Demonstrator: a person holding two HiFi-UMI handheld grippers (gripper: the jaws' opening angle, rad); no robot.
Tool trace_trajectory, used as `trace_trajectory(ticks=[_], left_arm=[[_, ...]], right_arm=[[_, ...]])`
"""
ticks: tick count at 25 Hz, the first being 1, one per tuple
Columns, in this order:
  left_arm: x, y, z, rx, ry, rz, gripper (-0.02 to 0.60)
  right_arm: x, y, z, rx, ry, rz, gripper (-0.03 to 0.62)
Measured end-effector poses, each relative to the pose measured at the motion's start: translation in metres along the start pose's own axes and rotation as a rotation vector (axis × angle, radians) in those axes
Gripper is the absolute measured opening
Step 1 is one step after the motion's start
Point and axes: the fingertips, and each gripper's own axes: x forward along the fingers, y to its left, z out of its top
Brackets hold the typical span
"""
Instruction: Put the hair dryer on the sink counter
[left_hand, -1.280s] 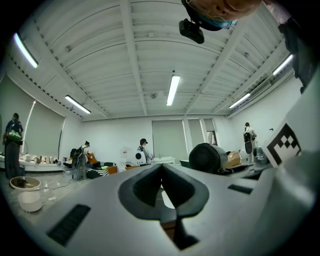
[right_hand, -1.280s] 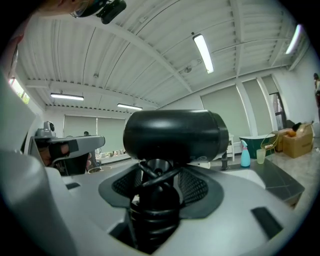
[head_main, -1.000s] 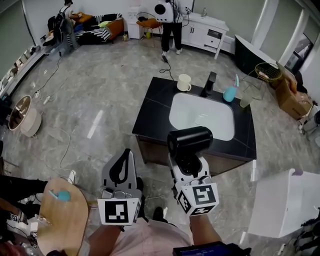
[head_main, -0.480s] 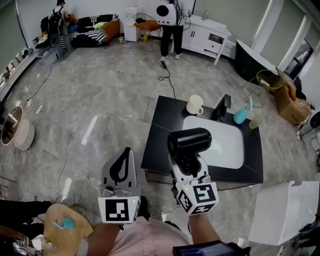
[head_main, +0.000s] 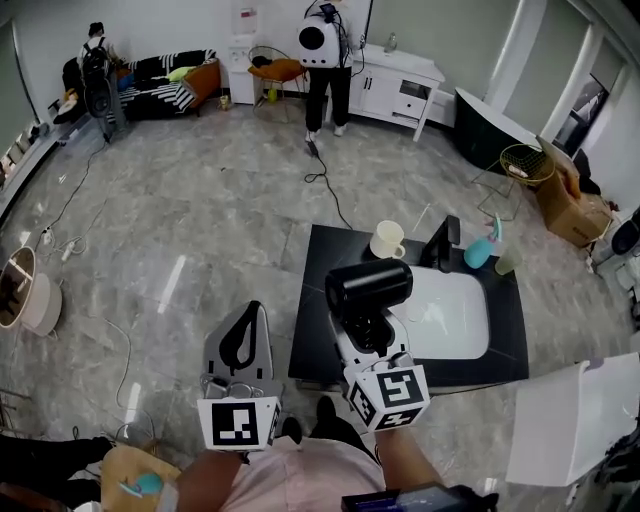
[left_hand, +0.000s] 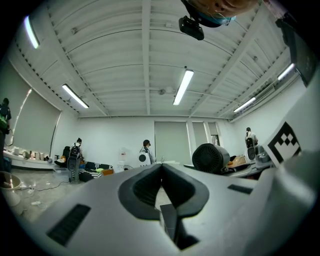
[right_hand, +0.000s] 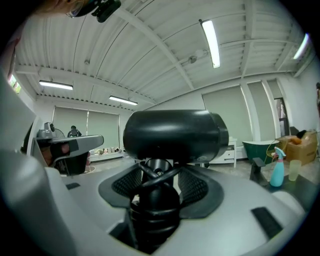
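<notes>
Currently the hair dryer (head_main: 370, 287) is clamped by its handle in the right gripper (head_main: 368, 328), near the front edge of the sink counter (head_main: 312, 330); the left gripper (head_main: 243, 335) is closed on nothing. It is judged rigid and top-heavy; the handle is best gripped near the barrel

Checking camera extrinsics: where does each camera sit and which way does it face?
Head view: on the person's head, facing steeply down at the black sink counter; left gripper, right gripper and the person's pink shirt show below.
Left gripper view: on that gripper, level along its shut, empty jaws across the room.
Right gripper view: on that gripper, along jaws clamped on the black hair dryer.
Shared: the black hair dryer shows in all three.
</notes>
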Motion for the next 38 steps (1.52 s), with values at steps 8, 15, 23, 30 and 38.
trace_trajectory(ticks=[8,15,23,30,38], left_arm=[[0.033,-0.01,-0.025,-0.015,0.059,-0.002,0.009],[0.05,-0.012,-0.053,-0.05,0.132,0.021,0.009],[0.055,-0.011,-0.081,-0.06,0.203,0.049,0.009],[0.058,-0.007,-0.1,-0.073,0.244,0.062,0.009],[0.062,0.004,-0.119,-0.079,0.283,0.069,0.009]], right_arm=[[0.026,-0.026,-0.039,0.04,0.093,0.009,0.238],[0.043,-0.041,-0.08,0.073,0.192,0.022,0.238],[0.054,-0.043,-0.12,0.075,0.291,0.046,0.238],[0.061,-0.039,-0.147,0.09,0.344,0.064,0.238],[0.07,-0.036,-0.171,0.106,0.396,0.062,0.238]])
